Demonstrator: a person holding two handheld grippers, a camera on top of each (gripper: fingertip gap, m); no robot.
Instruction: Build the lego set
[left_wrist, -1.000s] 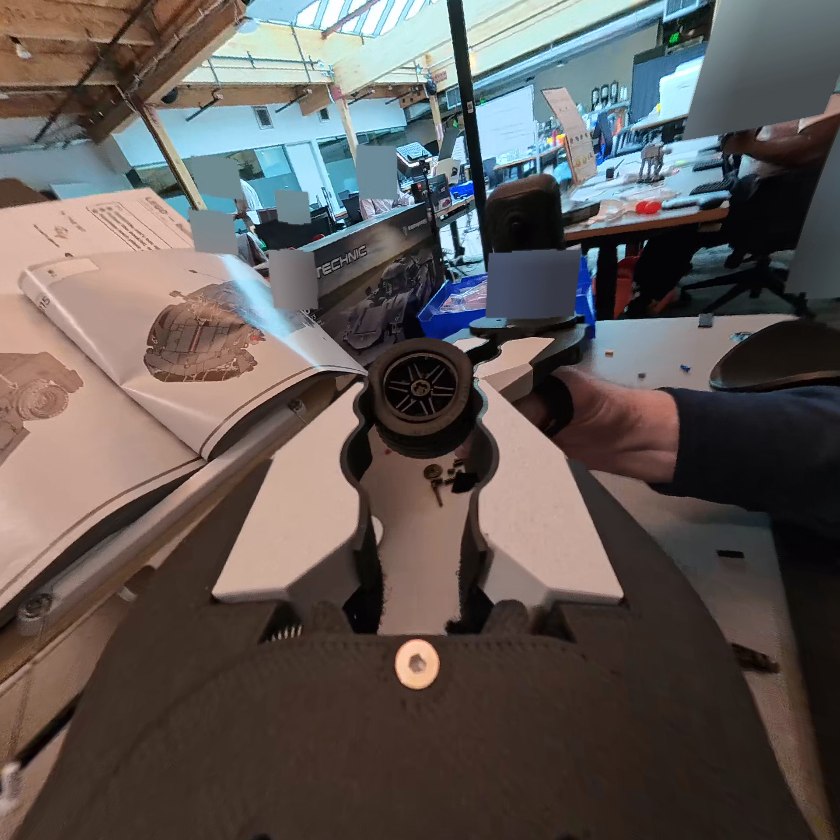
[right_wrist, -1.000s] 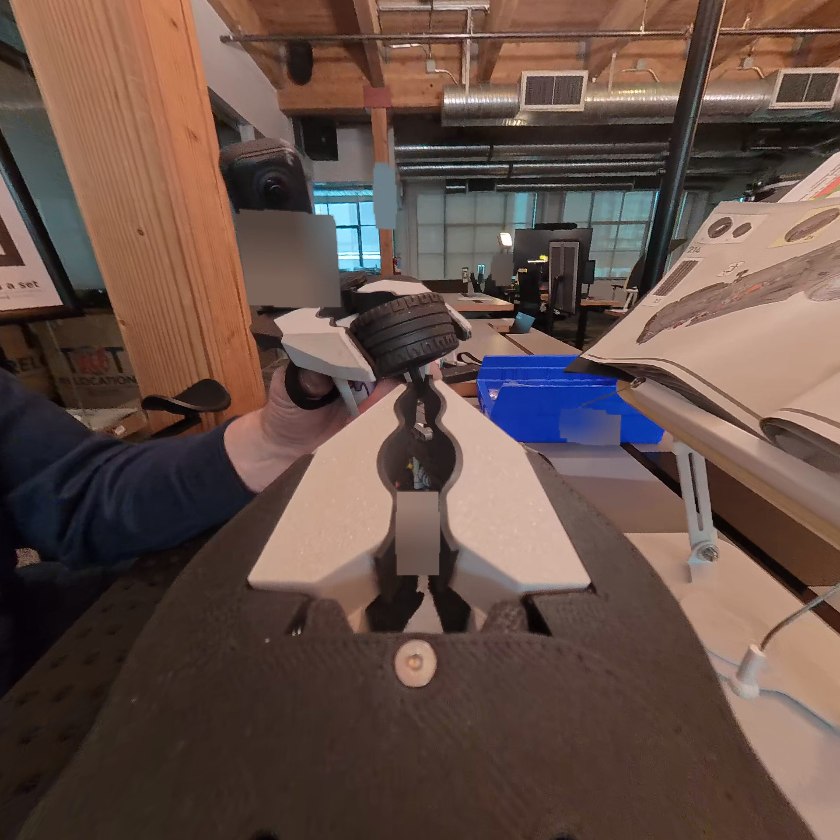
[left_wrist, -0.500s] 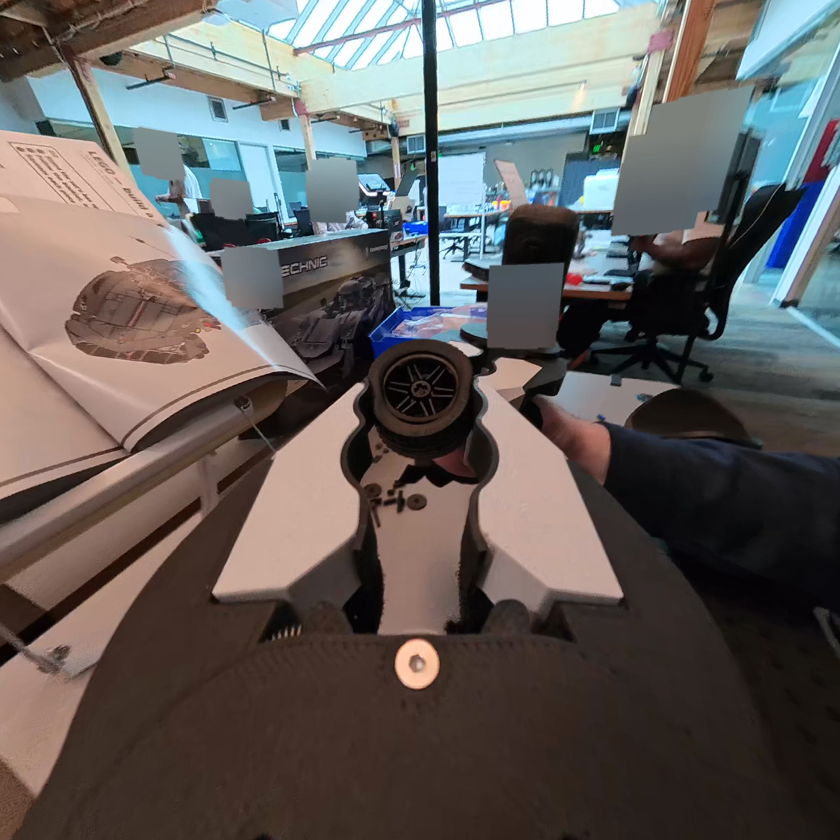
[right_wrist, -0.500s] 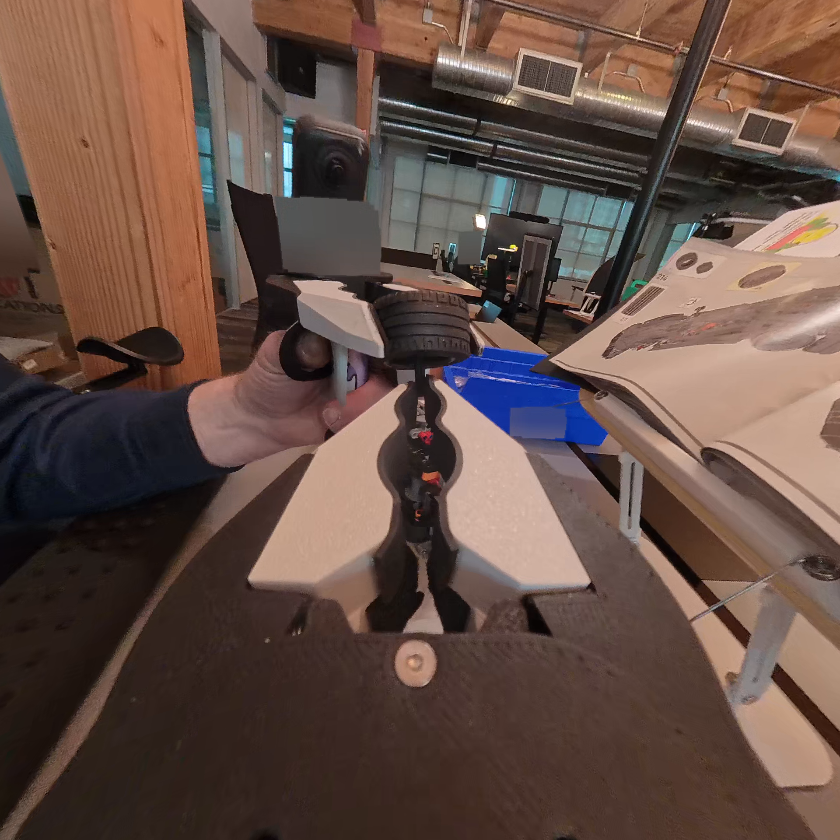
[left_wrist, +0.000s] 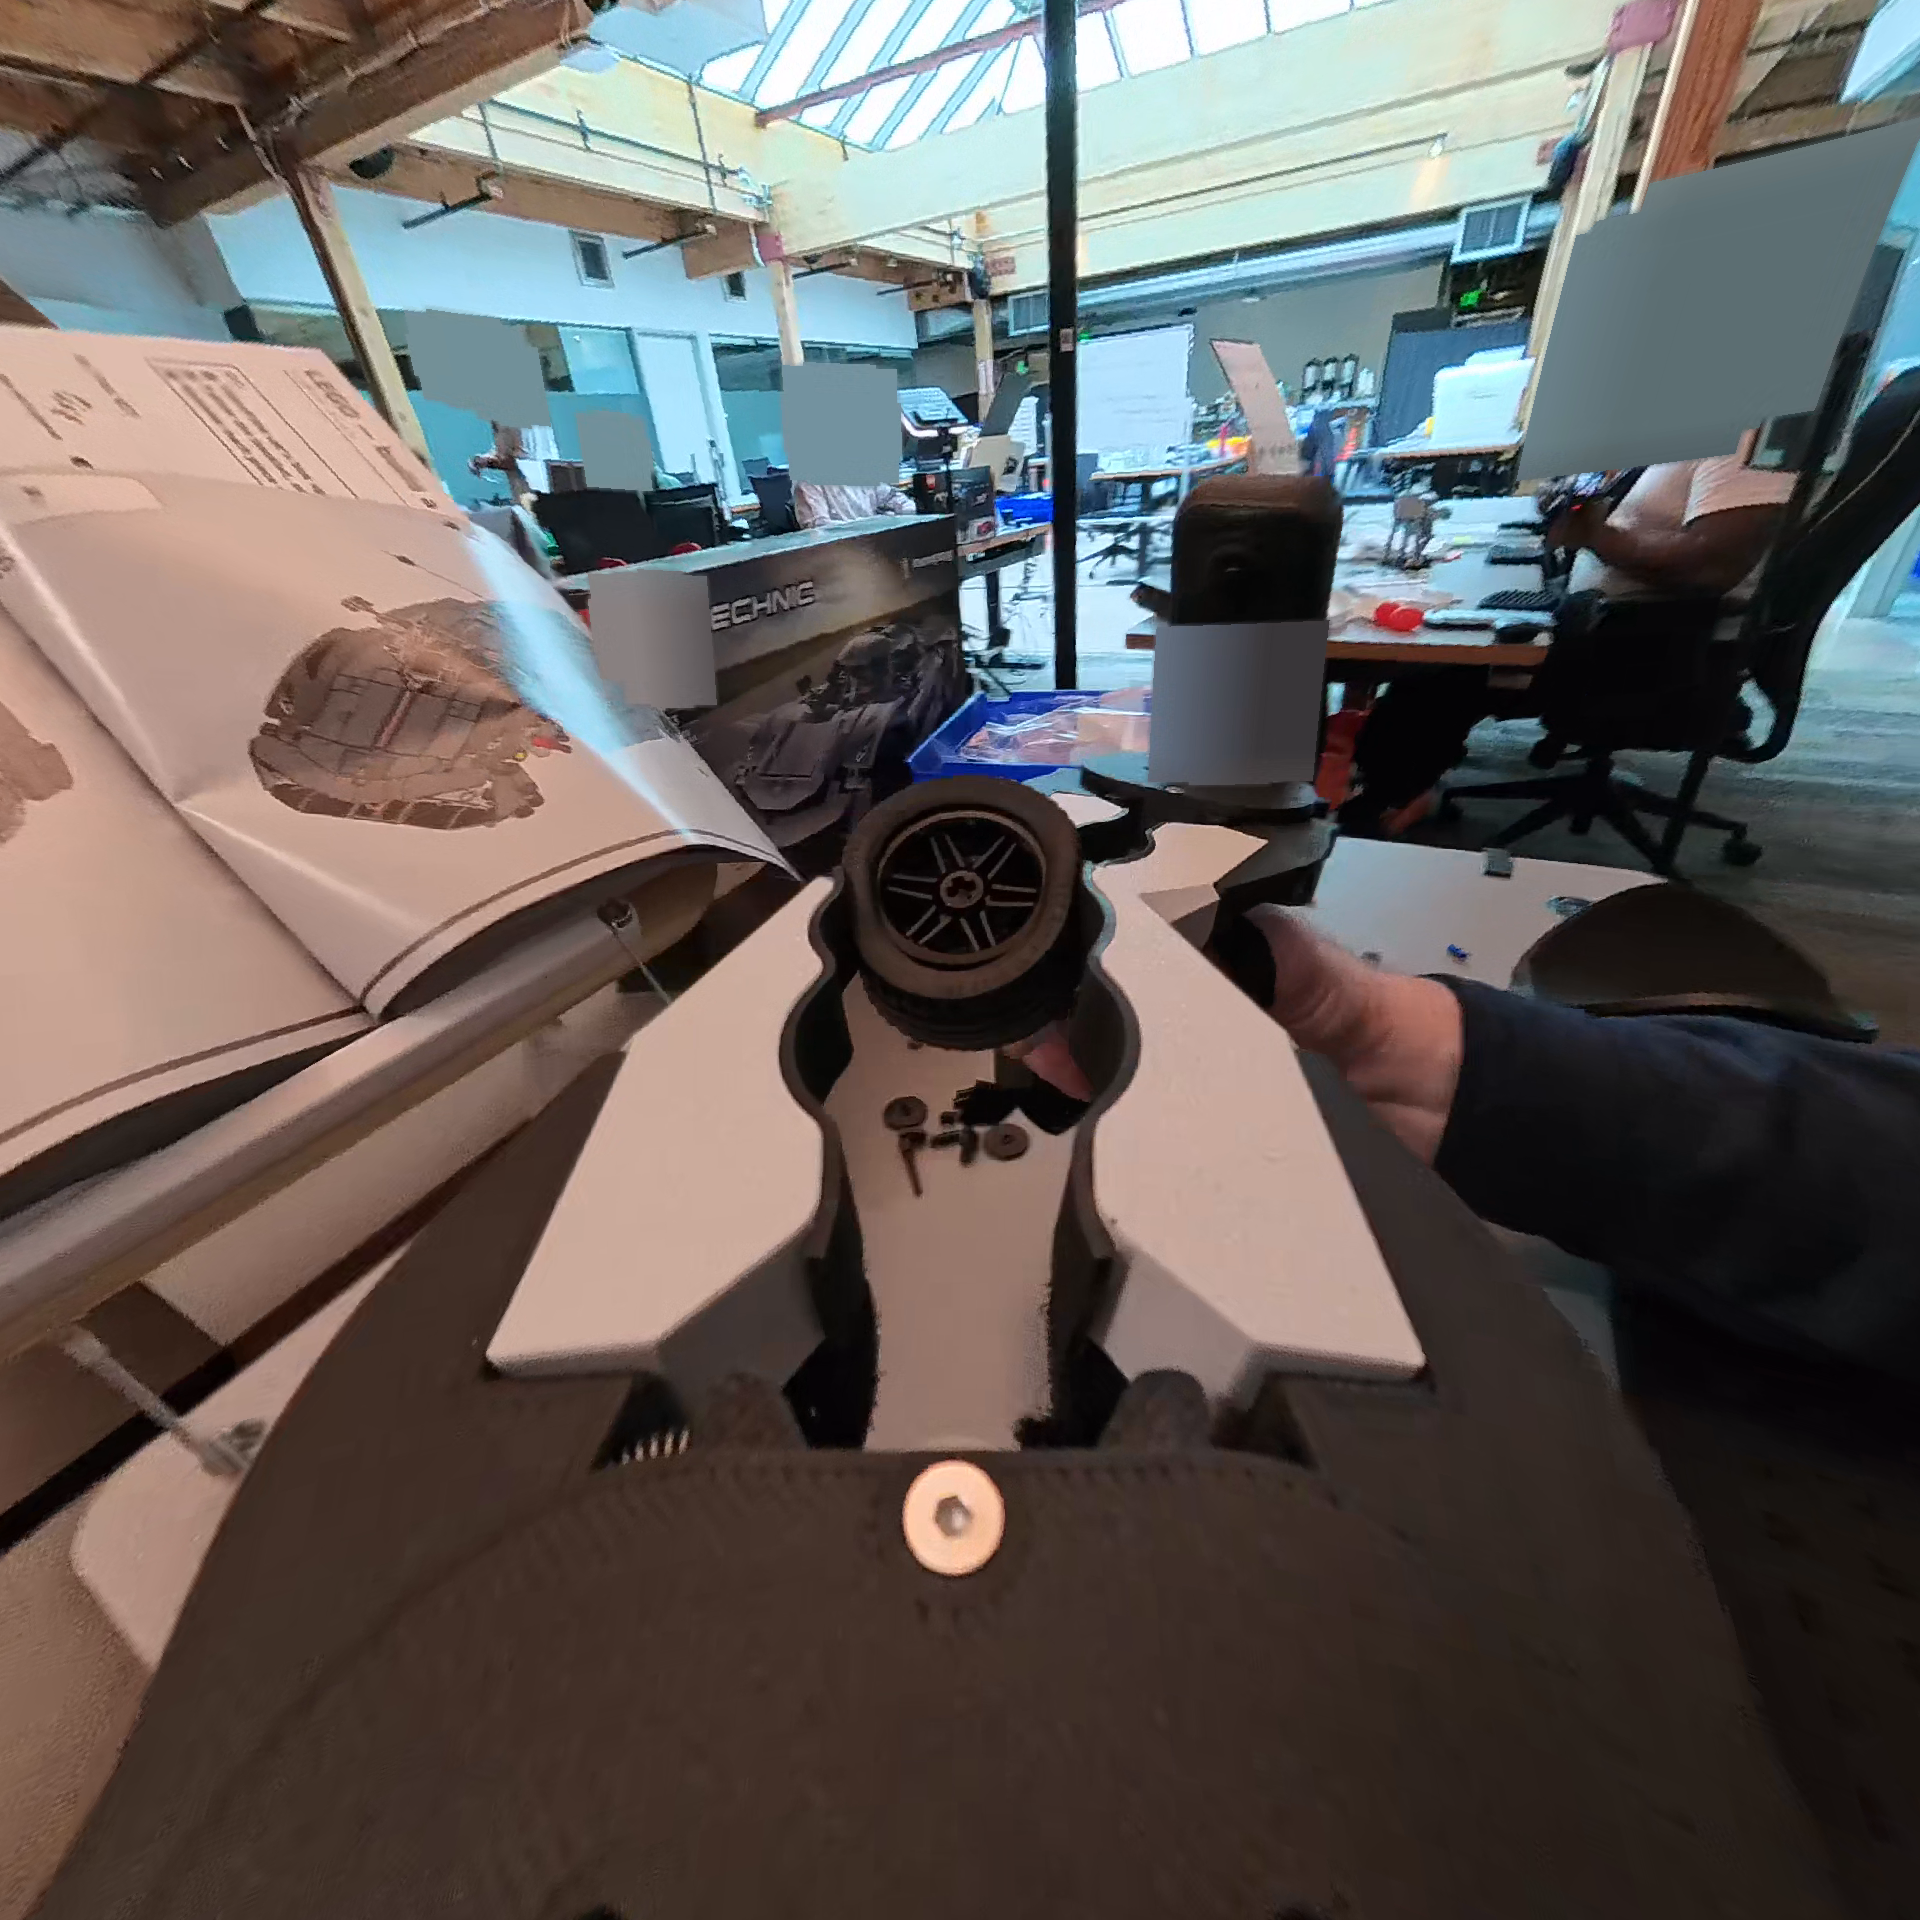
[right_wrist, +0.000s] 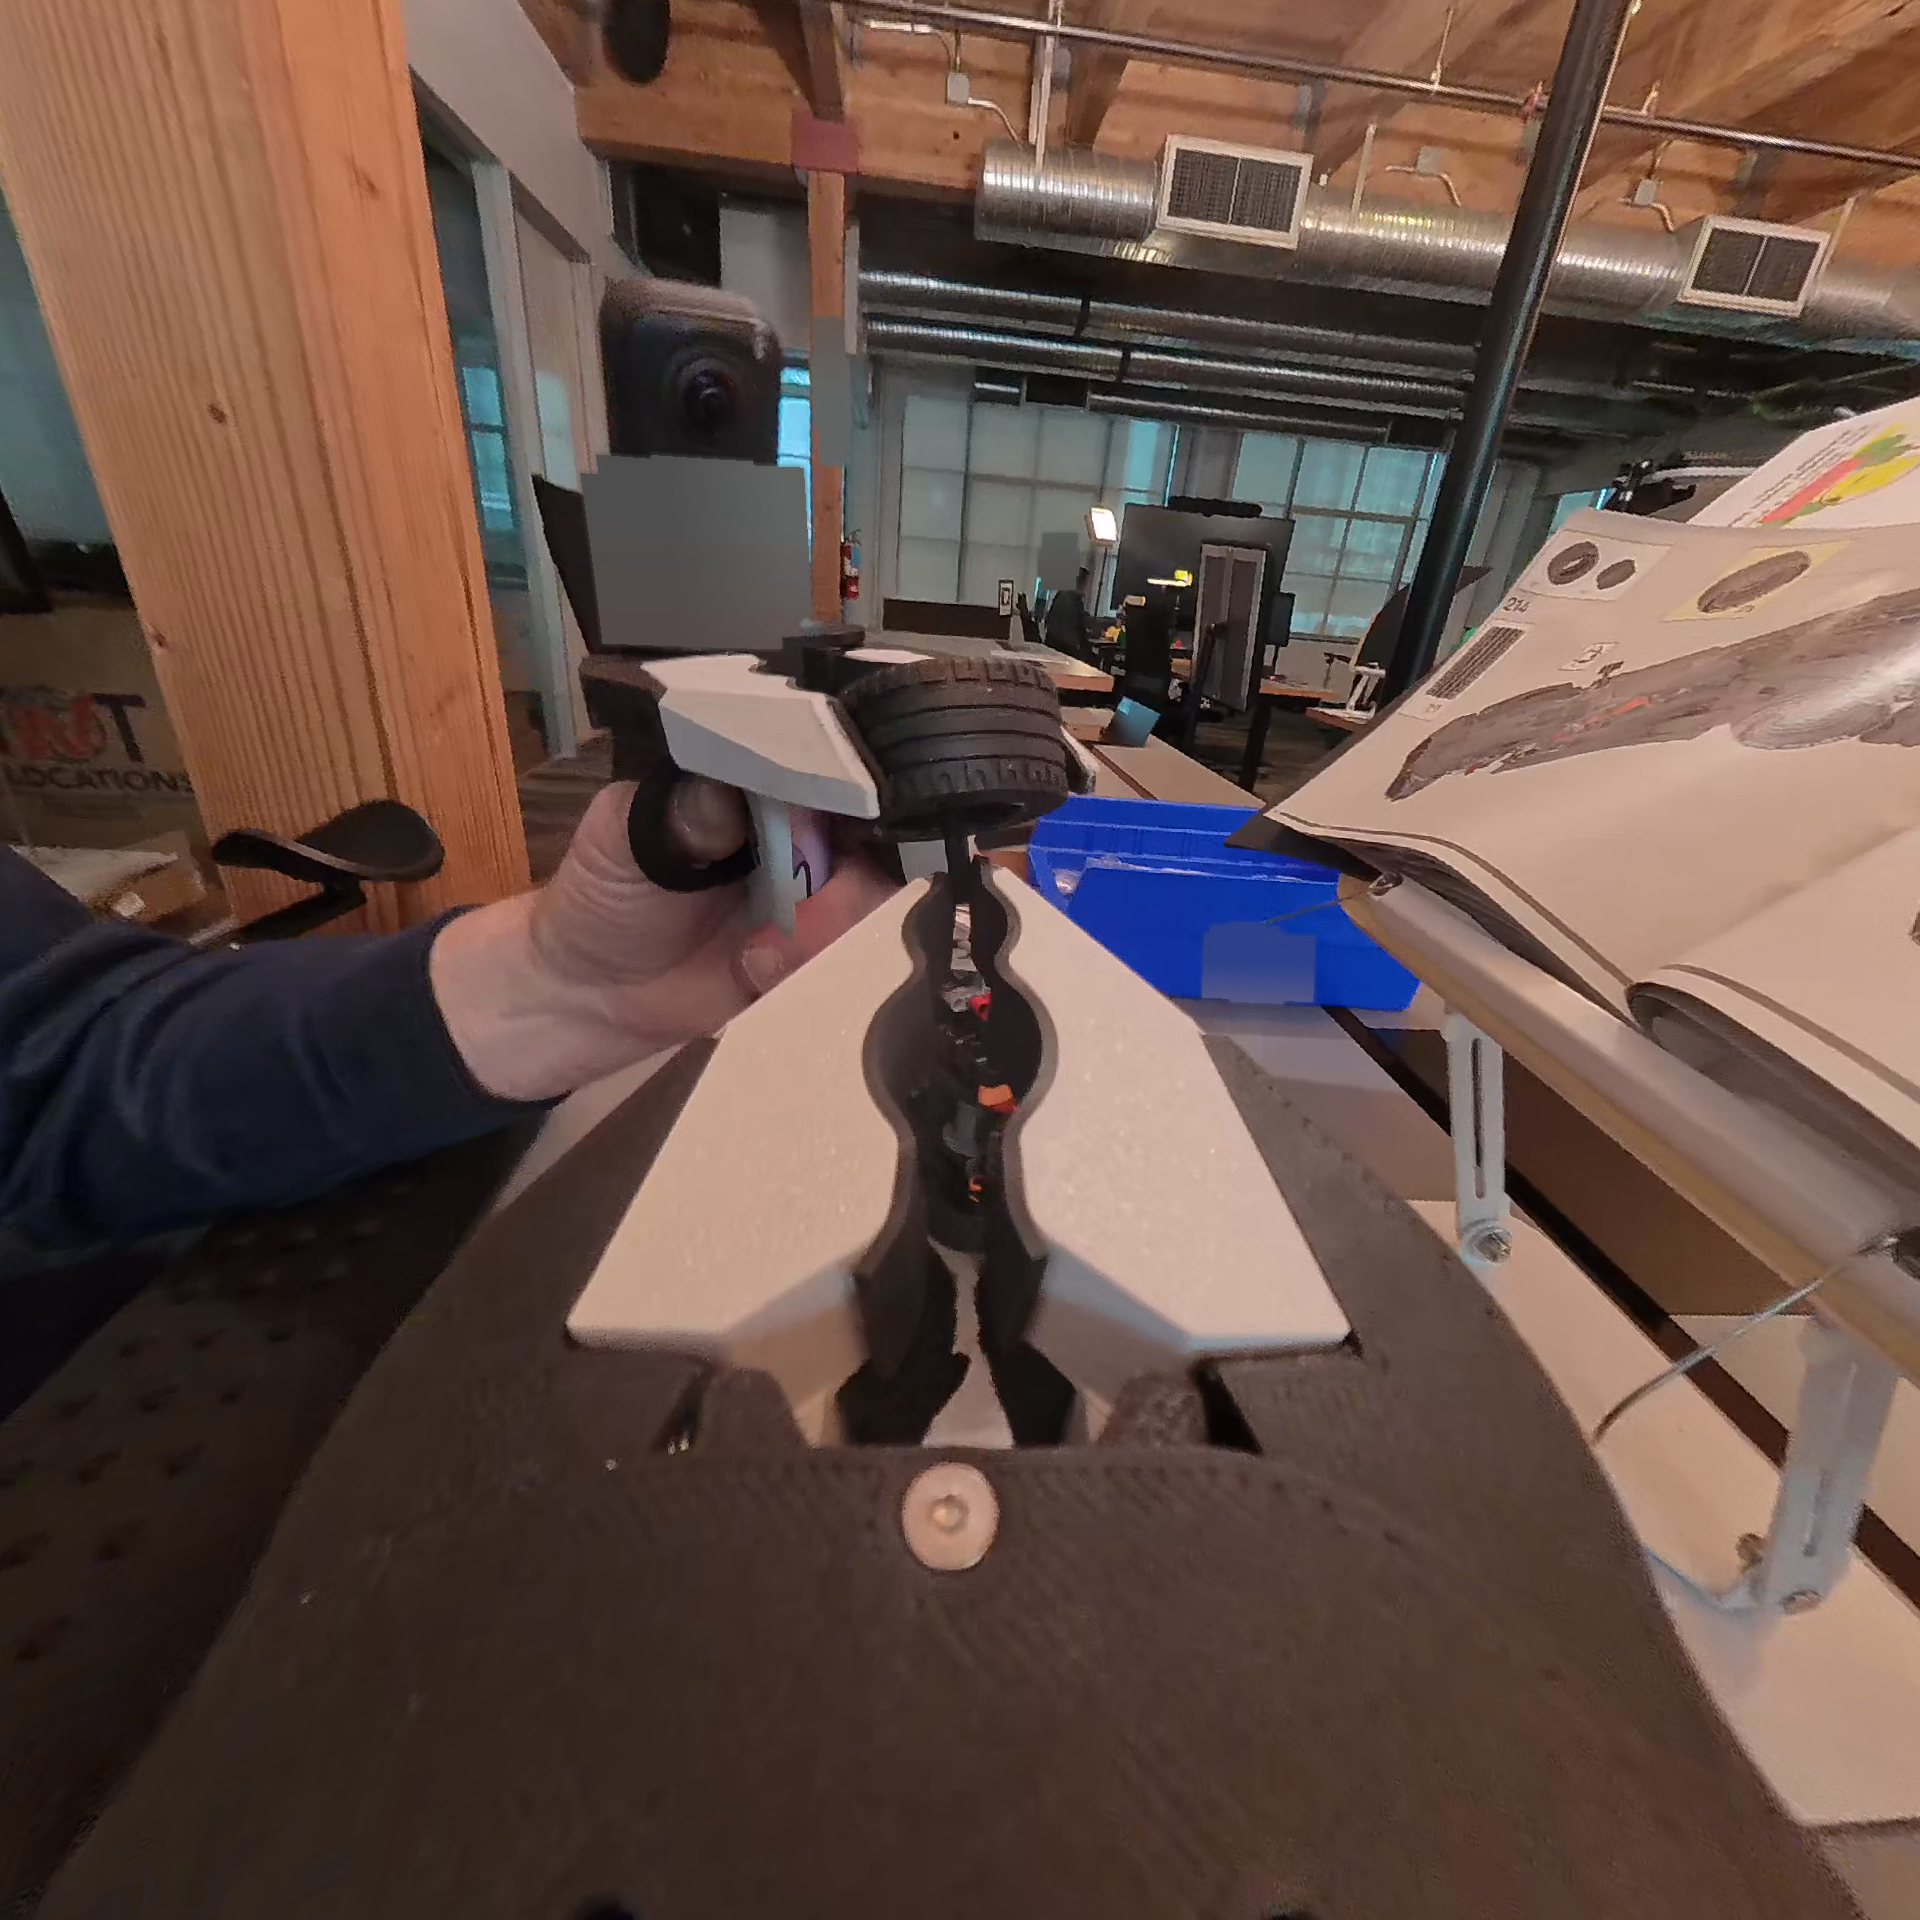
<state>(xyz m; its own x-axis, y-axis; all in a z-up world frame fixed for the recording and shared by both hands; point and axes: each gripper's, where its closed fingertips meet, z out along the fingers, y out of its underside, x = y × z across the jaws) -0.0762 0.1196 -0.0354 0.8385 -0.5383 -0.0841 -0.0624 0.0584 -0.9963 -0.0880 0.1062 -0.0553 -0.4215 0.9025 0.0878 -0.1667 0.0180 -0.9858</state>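
1. Left gripper: white fingers clamped on a black wheel with a rubber tyre and a spoked dark rim, held at the fingertips, hub facing the camera, raised above the table.
2. Same wheel seen edge-on from the right wrist view, tread outward, pinched by the left gripper at upper centre.
3. Thin black axle running from the underside of the wheel down into the tips of the right gripper.
4. Right gripper: fingers drawn close together, pinched on the axle at the tips; small dark, red and orange pieces visible through the narrow slot between them, too small to identify.
5. Right gripper also visible from the left wrist view, just behind the wheel, gripped by a hand in a dark blue sleeve.
6. Other hand, also in a dark blue sleeve, wrapped around the left gripper's handle at left.
7. Small black parts lying on the pale table, seen through the gap between the left fingers, below the wheel.
8. Open instruction booklet propped on a slanted stand at left; same booklet at right in the other view.
9. Dark set box behind the booklet, blue bin beside it; same blue bin beyond the right gripper's tips.
10. Wooden post at left in the right wrist view; open workshop with desks and office chairs in the background.
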